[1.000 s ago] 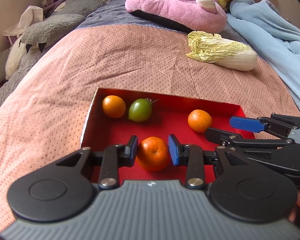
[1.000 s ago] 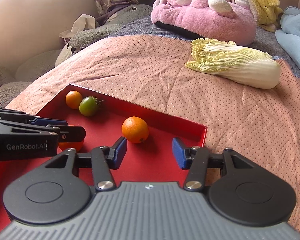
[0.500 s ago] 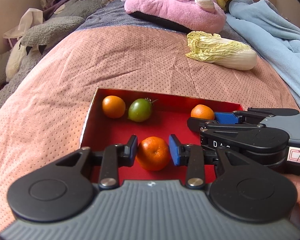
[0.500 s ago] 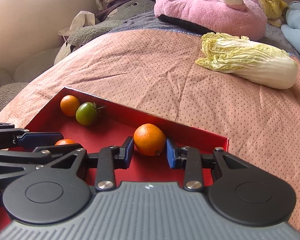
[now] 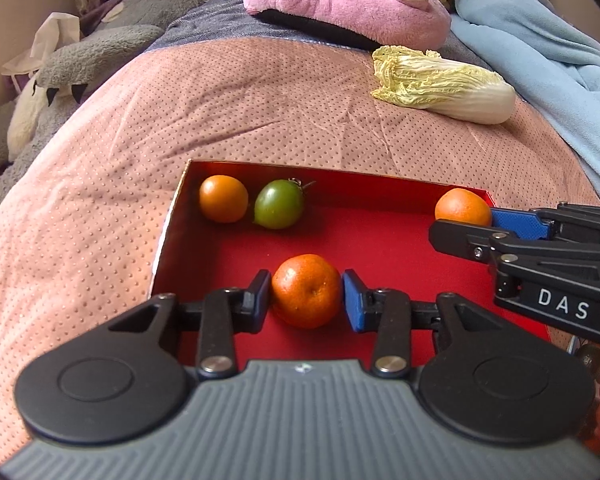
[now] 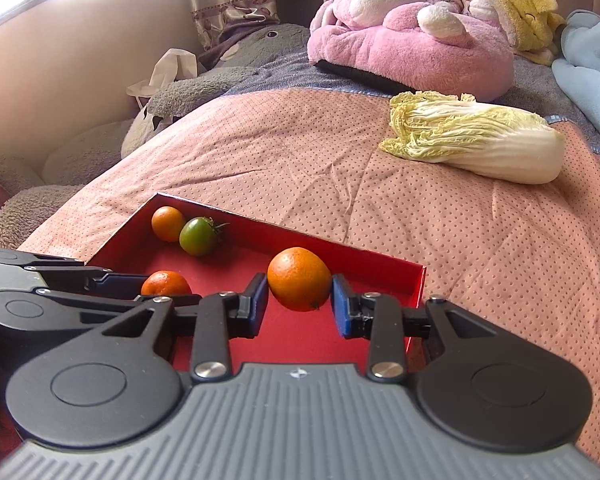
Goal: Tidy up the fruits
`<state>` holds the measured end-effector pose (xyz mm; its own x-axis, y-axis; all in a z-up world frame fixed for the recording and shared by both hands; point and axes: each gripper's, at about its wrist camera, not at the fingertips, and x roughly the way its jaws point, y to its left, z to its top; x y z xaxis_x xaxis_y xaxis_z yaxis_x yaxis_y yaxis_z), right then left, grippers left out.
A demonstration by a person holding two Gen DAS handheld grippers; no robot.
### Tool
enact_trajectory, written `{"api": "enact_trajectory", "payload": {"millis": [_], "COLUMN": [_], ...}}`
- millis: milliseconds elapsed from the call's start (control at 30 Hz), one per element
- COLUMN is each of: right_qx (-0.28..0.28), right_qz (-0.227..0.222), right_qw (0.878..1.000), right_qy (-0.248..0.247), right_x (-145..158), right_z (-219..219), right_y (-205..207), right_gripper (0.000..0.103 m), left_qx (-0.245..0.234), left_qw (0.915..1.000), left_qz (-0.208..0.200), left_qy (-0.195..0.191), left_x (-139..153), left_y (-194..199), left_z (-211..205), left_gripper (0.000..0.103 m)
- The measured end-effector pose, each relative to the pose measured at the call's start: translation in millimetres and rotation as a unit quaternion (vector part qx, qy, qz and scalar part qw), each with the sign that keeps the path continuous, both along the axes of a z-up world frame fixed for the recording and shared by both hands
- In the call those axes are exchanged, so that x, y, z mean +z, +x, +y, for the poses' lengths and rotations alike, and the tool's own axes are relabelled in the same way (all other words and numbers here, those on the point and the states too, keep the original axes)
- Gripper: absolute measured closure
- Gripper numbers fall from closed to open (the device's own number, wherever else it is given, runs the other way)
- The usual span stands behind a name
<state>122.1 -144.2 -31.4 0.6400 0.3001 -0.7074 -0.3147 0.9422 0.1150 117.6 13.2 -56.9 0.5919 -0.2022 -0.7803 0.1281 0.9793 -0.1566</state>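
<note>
A red tray (image 5: 380,248) lies on the pink bedspread. My left gripper (image 5: 306,294) is shut on an orange mandarin (image 5: 306,290) low over the tray's near part. My right gripper (image 6: 299,302) is shut on a second orange (image 6: 299,278) and holds it lifted above the tray's right side (image 6: 380,276); in the left wrist view that orange (image 5: 462,206) shows at the tray's far right corner. A small orange (image 5: 223,198) and a green tomato (image 5: 279,204) sit together in the far left corner.
A napa cabbage (image 5: 444,84) lies on the bedspread beyond the tray to the right. Pink (image 6: 412,40) and grey (image 5: 100,48) plush toys lie at the head of the bed. A blue blanket (image 5: 548,60) is bunched at the right.
My right gripper moved in, shut on the right-hand orange and lifted it toward the tray's right corner. My left gripper stayed shut on its mandarin.
</note>
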Motion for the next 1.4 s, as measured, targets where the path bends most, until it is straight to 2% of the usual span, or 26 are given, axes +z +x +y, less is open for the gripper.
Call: {"api": "enact_trajectory", "payload": {"millis": [233, 400, 533, 833, 1400], "right_qx": [0.013, 0.021, 0.023, 0.032, 0.056], "right_qz": [-0.005, 0.0, 0.0, -0.002, -0.018], "right_qw": [1.0, 1.0, 1.0, 0.999, 0.998], "right_qy": [0.001, -0.003, -0.004, -0.005, -0.016], "right_x": [8.8, 7.1, 7.4, 13.2, 32.8], "right_z": [-5.0, -6.7, -10.6, -20.7, -25.6], "right_y": [-24.3, -44.3, -58.2, -89.2, -134.9], "right_gripper": [0.063, 0.063, 0.063, 0.063, 0.063], "left_qx": [-0.003, 0.013, 0.017, -0.001, 0.007], "left_qw": [1.0, 0.9999, 0.9996, 0.9986, 0.9978], "left_qz": [-0.004, -0.005, -0.023, -0.041, -0.06], "left_qy": [0.007, 0.006, 0.001, 0.032, 0.028], "left_x": [1.7, 3.4, 10.2, 14.7, 22.8], "left_y": [-8.7, -16.8, -28.9, -53.9, -93.5], "left_z": [0.3, 3.9, 4.0, -8.3, -11.8], "left_gripper": [0.063, 0.062, 0.063, 0.062, 0.062]}}
